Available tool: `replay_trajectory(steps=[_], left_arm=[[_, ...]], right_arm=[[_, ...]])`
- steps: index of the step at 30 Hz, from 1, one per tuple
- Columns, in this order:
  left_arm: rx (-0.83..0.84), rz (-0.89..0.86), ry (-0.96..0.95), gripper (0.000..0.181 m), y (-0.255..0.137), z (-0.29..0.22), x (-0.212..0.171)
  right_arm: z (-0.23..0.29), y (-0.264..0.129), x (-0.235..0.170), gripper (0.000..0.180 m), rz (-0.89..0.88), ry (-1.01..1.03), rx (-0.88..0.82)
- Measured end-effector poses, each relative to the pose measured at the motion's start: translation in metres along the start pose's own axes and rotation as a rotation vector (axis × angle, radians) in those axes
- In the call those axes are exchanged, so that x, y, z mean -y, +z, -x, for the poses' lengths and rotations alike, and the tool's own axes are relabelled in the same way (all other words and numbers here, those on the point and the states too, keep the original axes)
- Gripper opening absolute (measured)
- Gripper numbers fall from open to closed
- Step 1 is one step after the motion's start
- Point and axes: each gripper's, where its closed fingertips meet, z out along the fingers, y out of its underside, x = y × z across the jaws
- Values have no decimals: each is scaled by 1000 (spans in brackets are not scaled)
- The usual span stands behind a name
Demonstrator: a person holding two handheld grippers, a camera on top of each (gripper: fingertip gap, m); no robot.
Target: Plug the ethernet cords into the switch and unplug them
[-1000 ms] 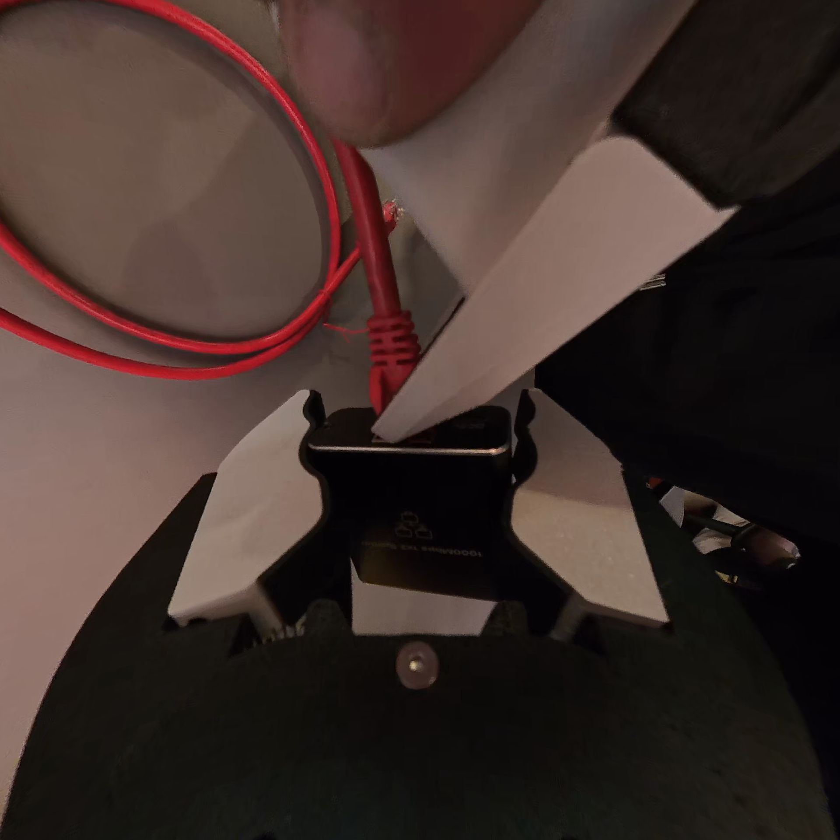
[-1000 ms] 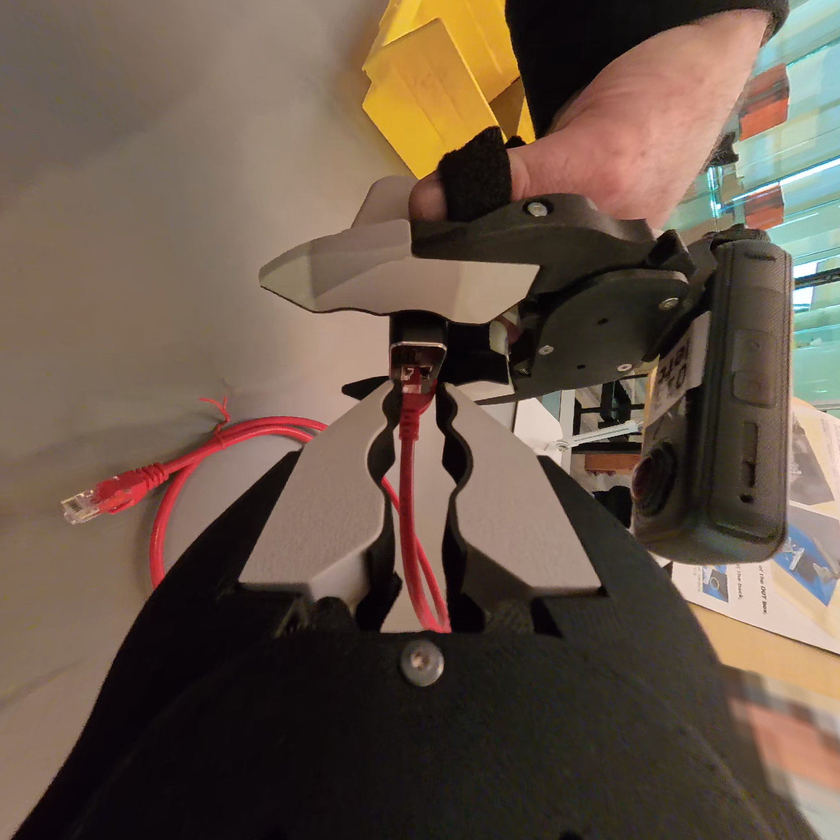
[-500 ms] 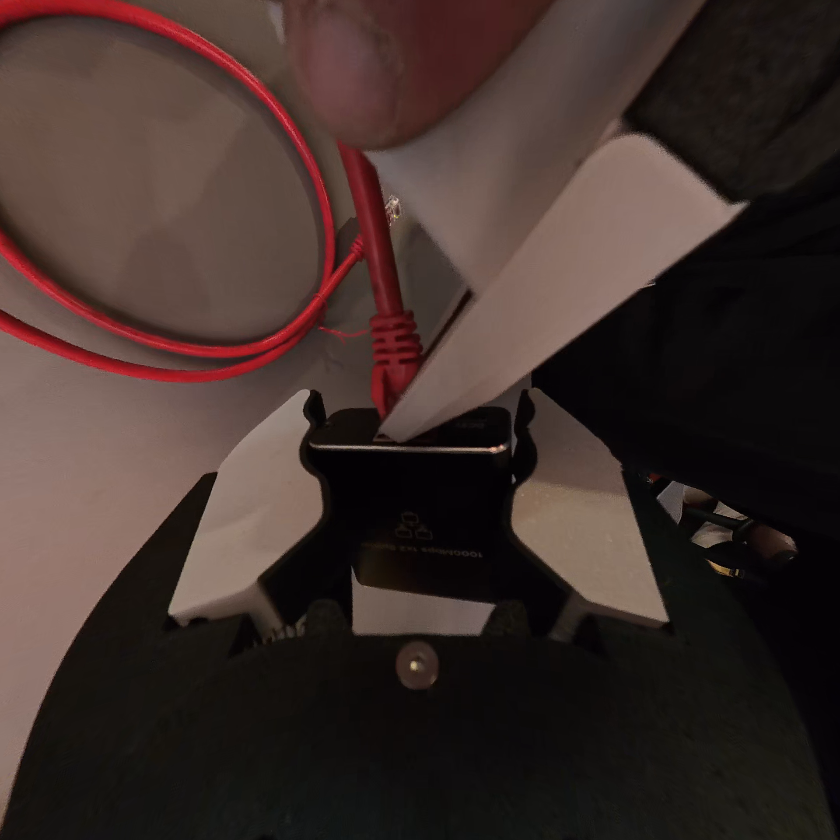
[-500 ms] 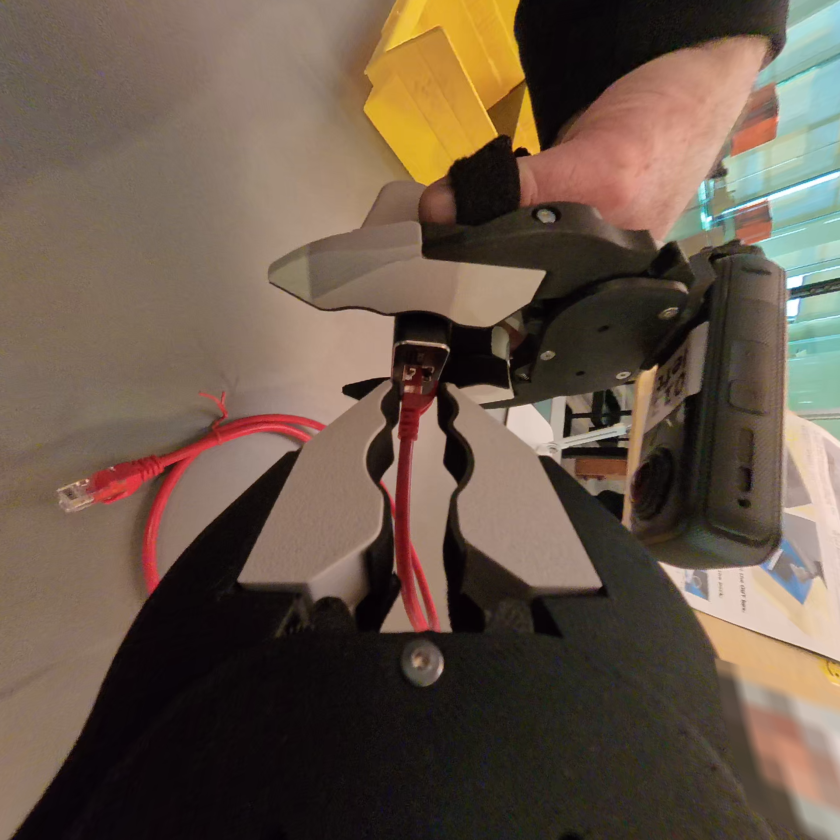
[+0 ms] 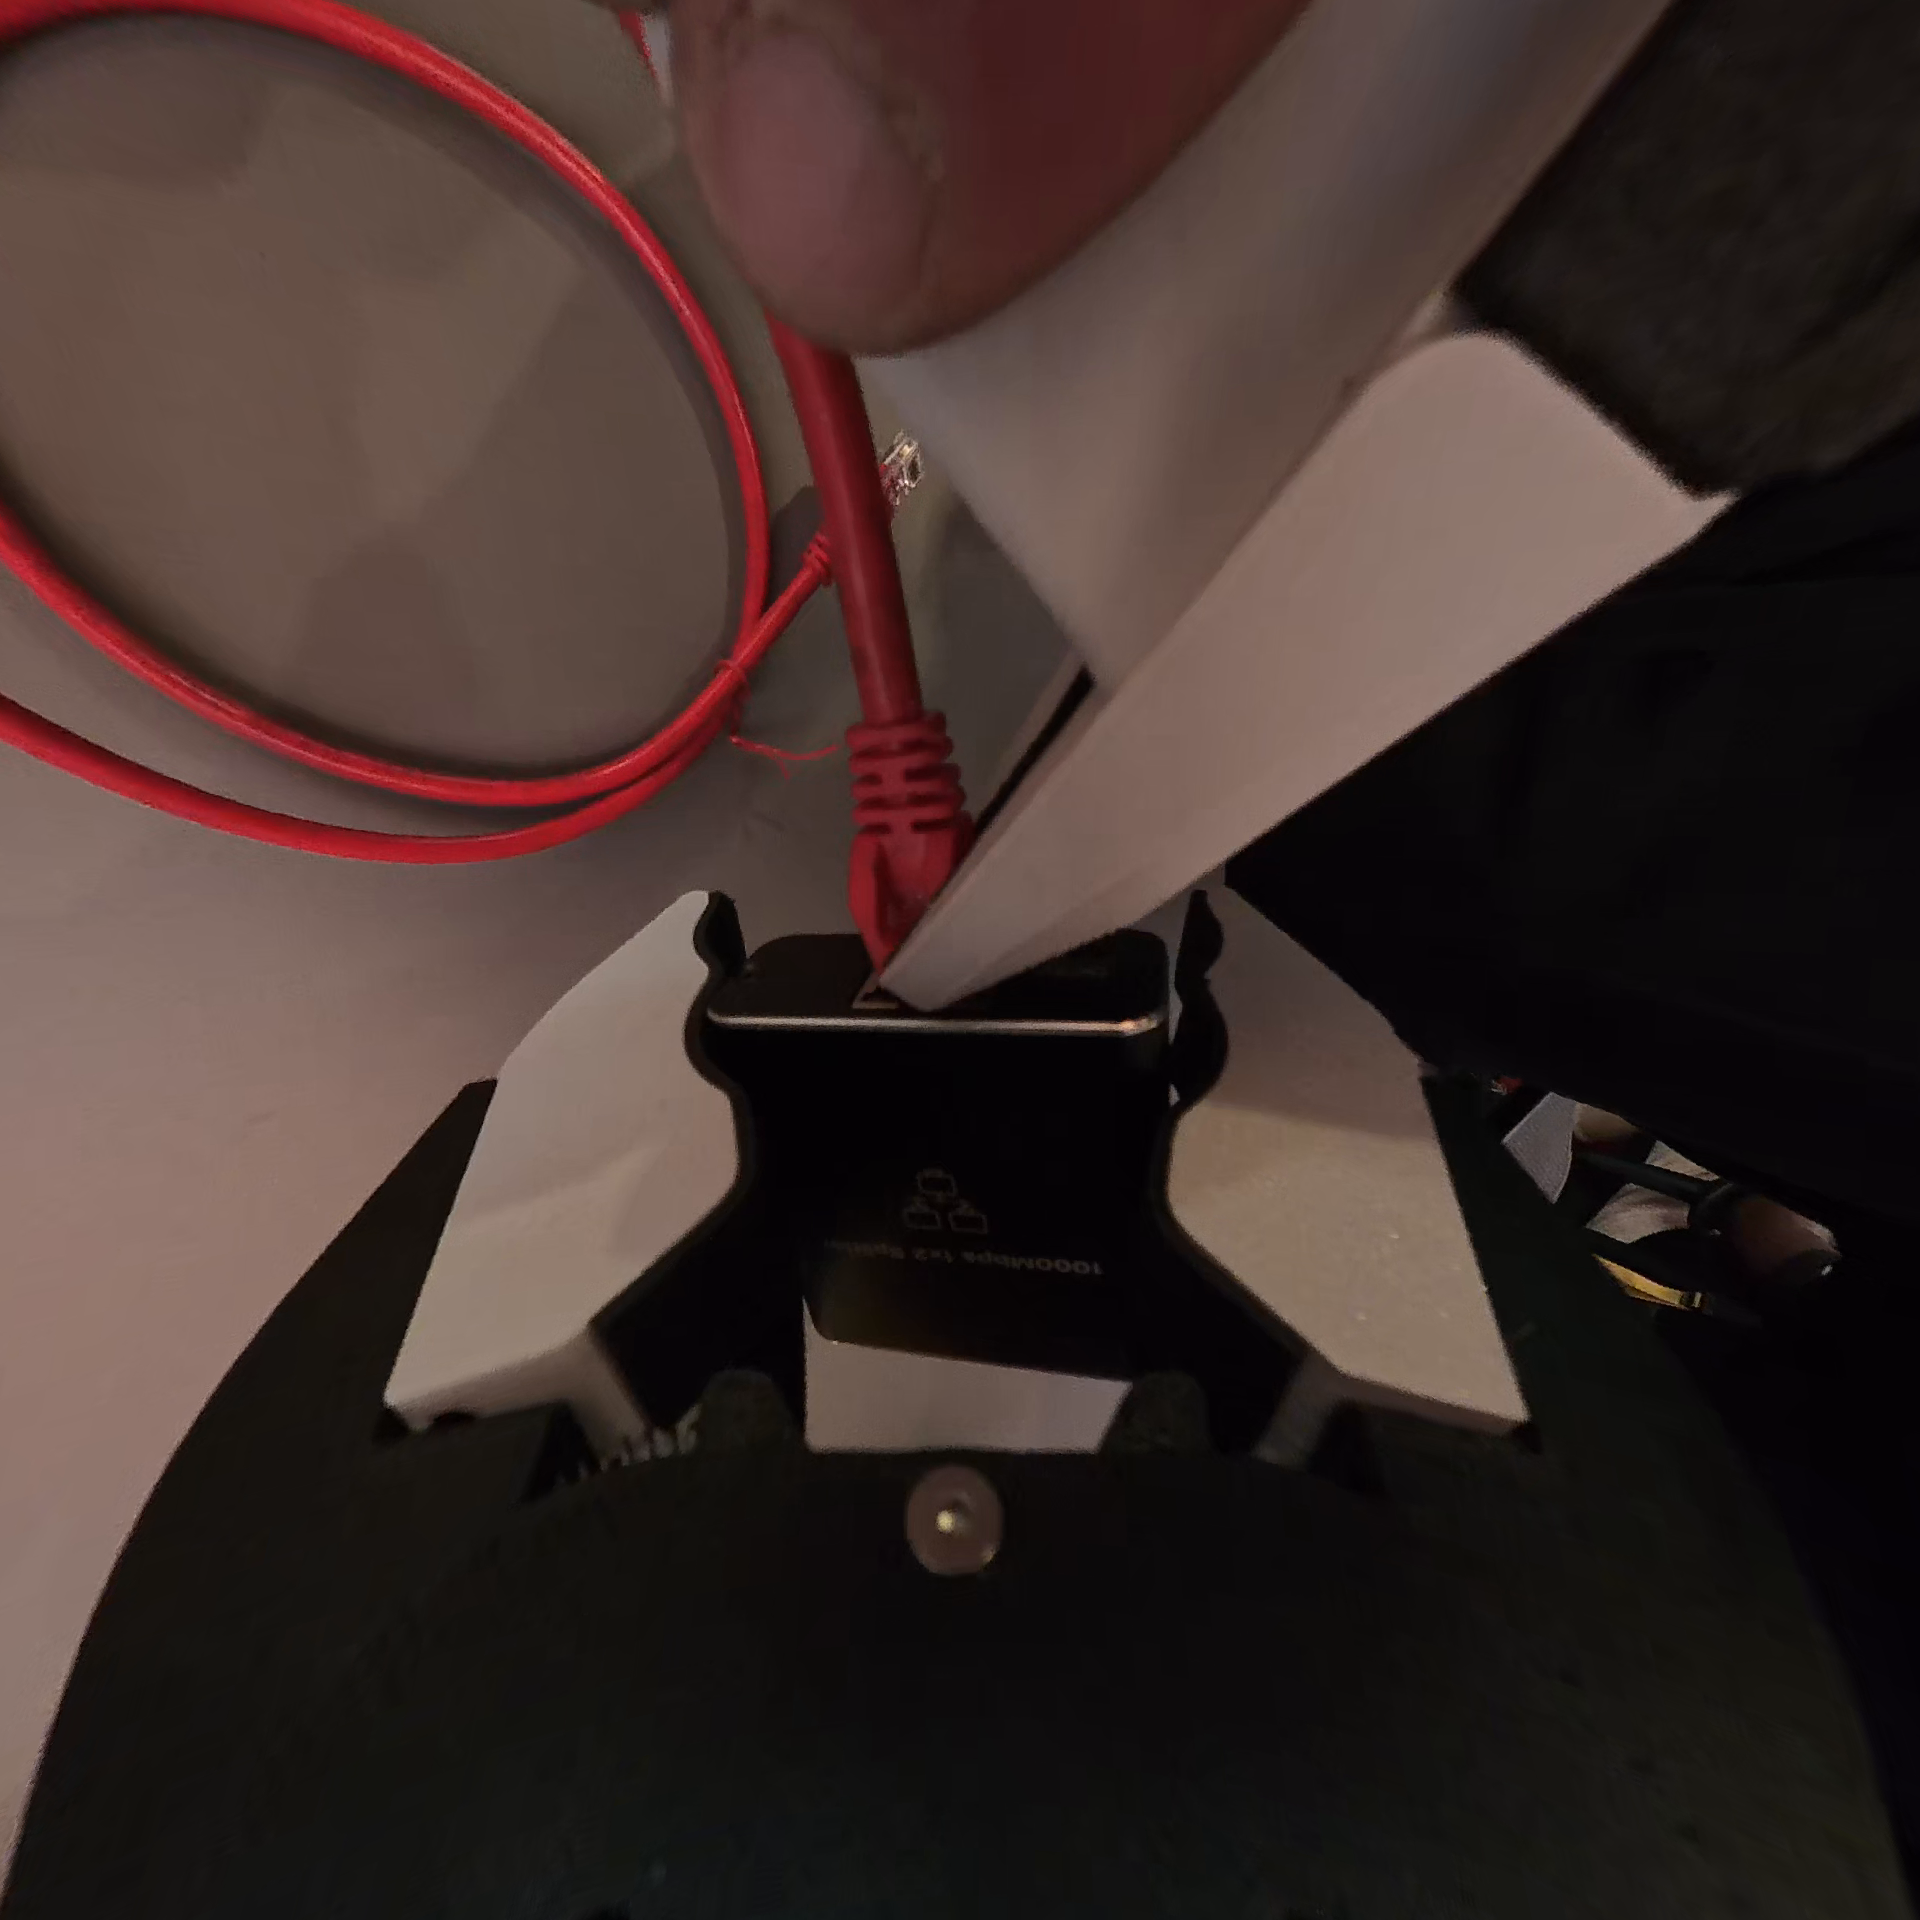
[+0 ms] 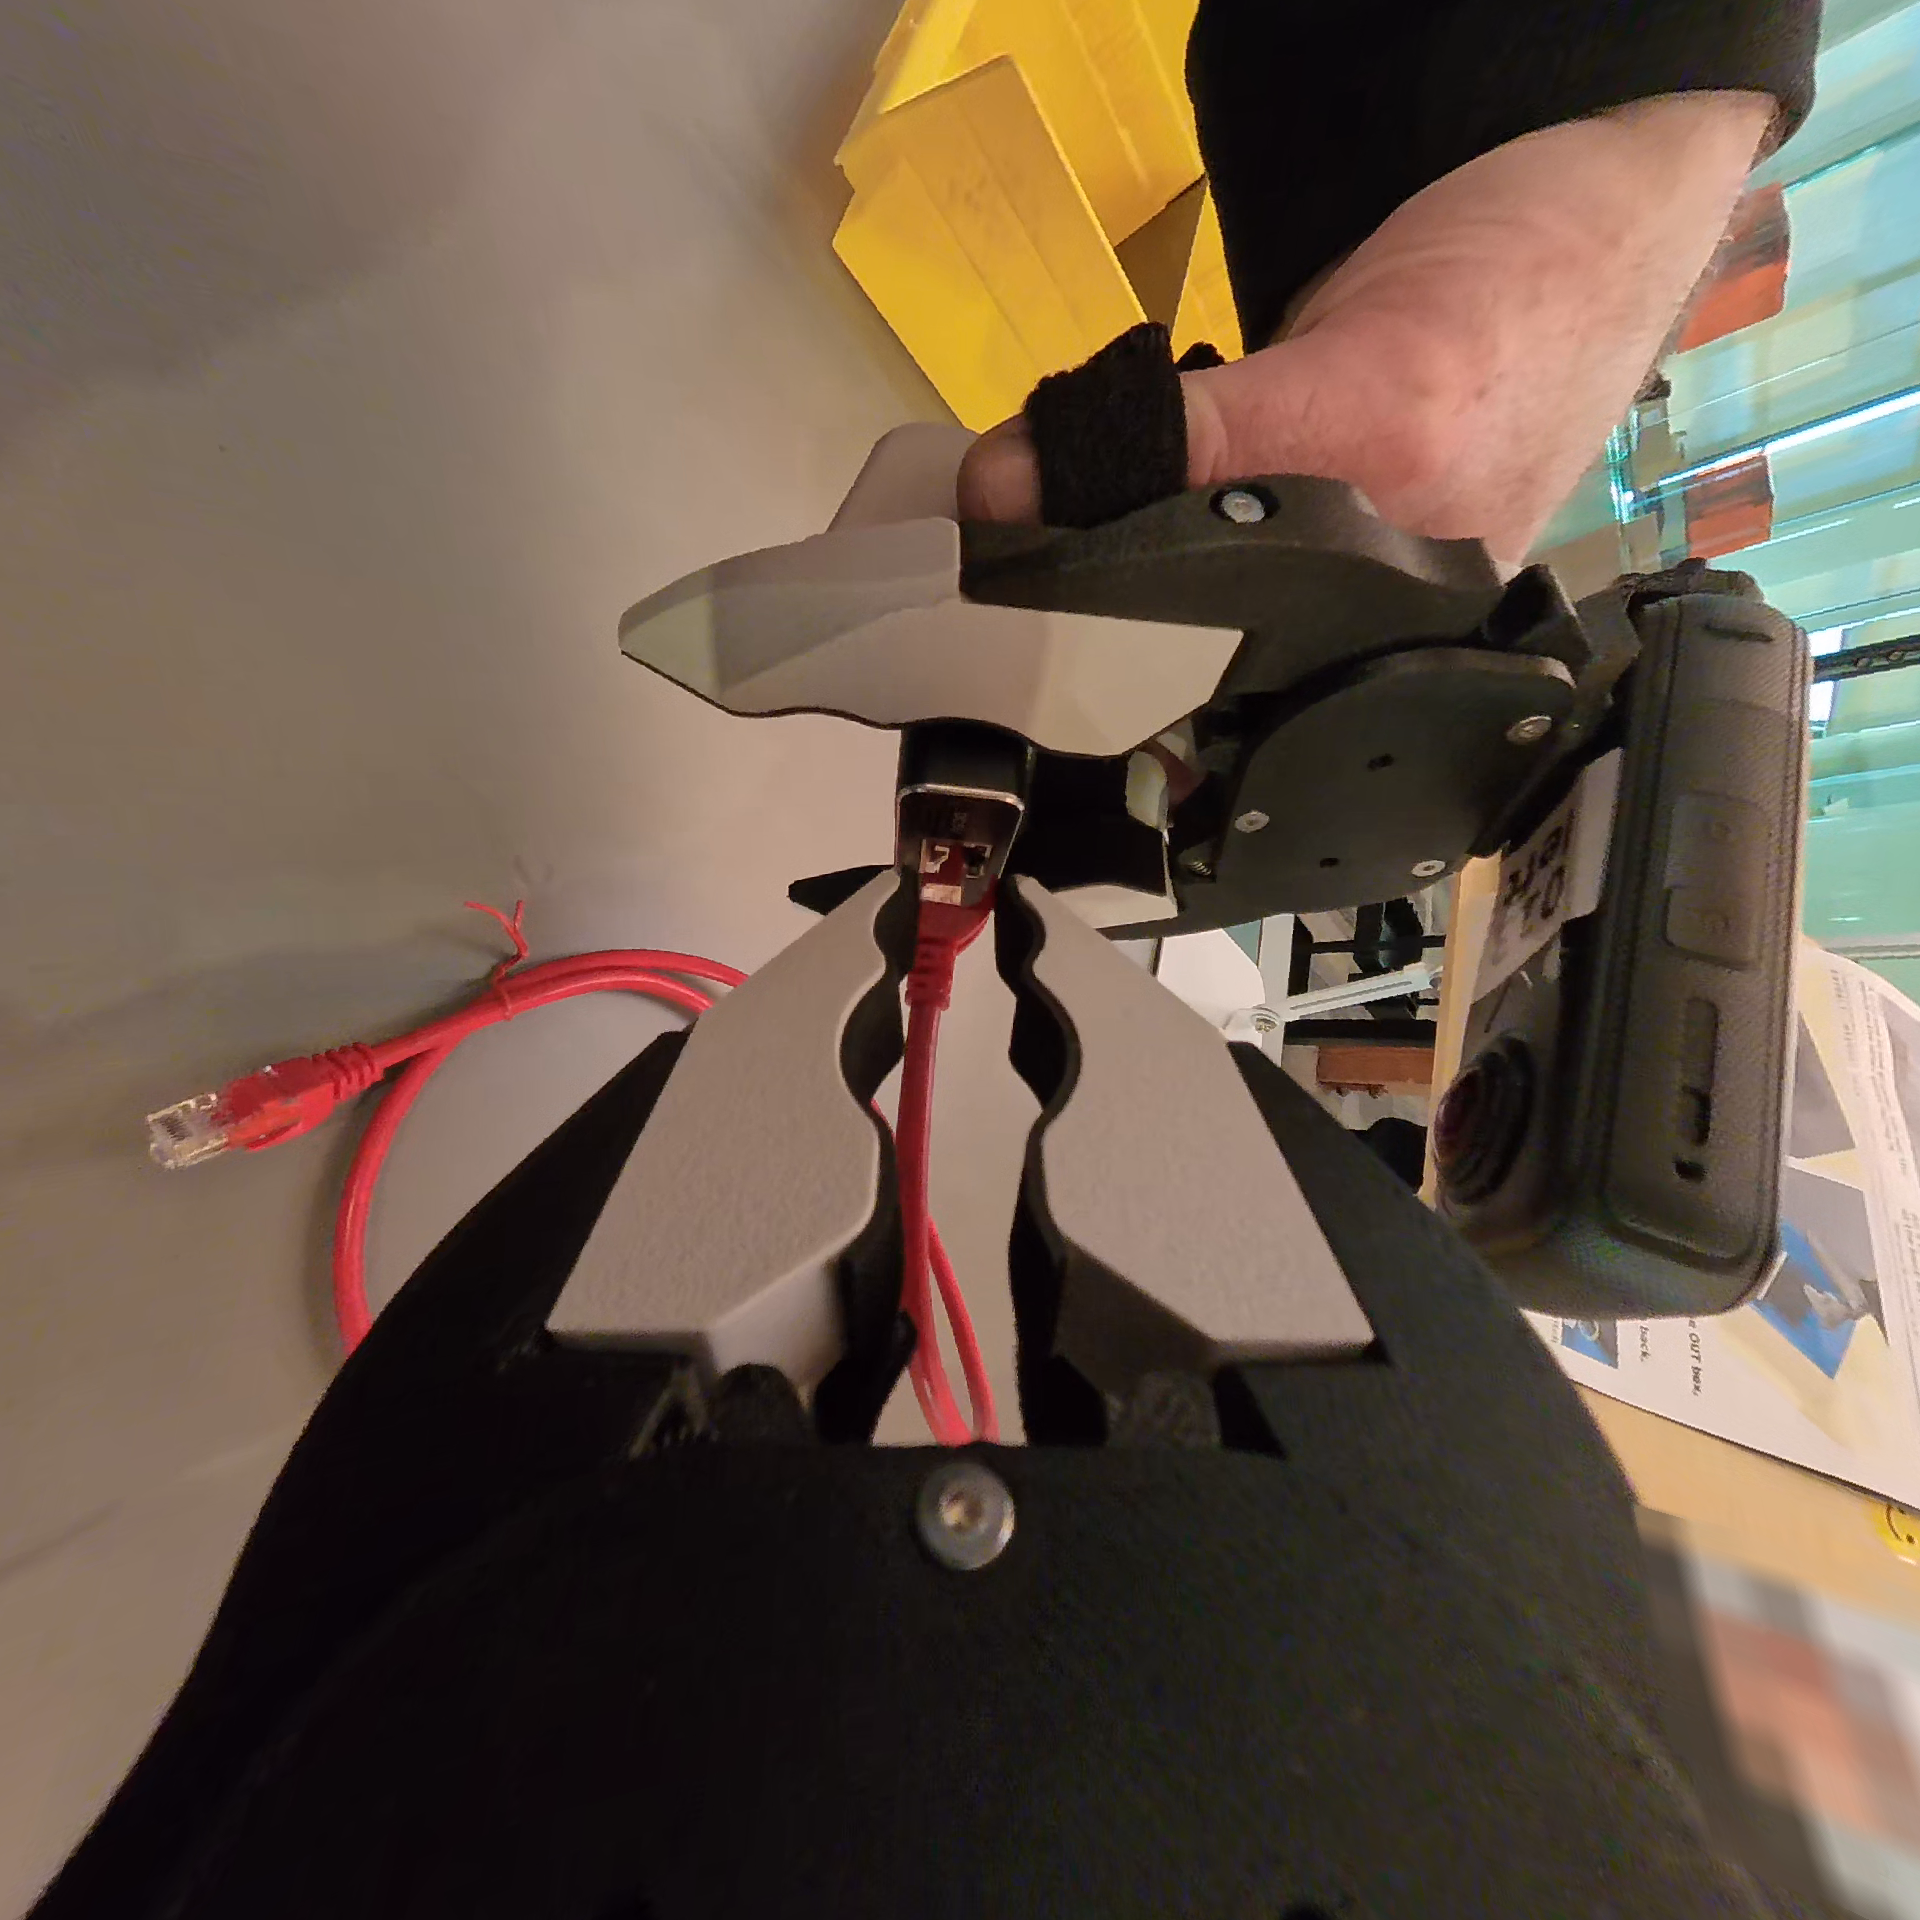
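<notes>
A: so where's the switch (image 5: 940,1143) at?
B: clamped in the left gripper (image 5: 945,997), red cord (image 6: 935,966) plugged in. Right gripper (image 6: 940,914) sits apart around the plug, rest coils on the desk (image 6: 312,520).

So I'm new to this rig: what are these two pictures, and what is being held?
No robot here: a person holds a handheld claw in each hand, and each claw carries a camera looking along its two grey fingers.

In the left wrist view, the left claw is shut on a small black switch. In the right wrist view you see that same left claw from outside, with the person's hand on it.

The right claw sits around a red ethernet cord, whose plug is at the switch's port; its fingers have a gap, so a firm grip is not certain.

On the grey table lie the cord's coil and free plug, yellow boxes and printed sheets.
</notes>
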Motion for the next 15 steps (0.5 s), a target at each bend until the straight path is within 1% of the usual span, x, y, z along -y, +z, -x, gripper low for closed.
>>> replay_trajectory(steps=[13, 15], left_arm=[[31, 32, 42, 80, 0, 1, 2], [32, 32, 34, 80, 1, 2, 2]], right_arm=[[3, -4, 0, 10, 33, -38, 24], [3, -3, -1, 11, 36, -20, 35]])
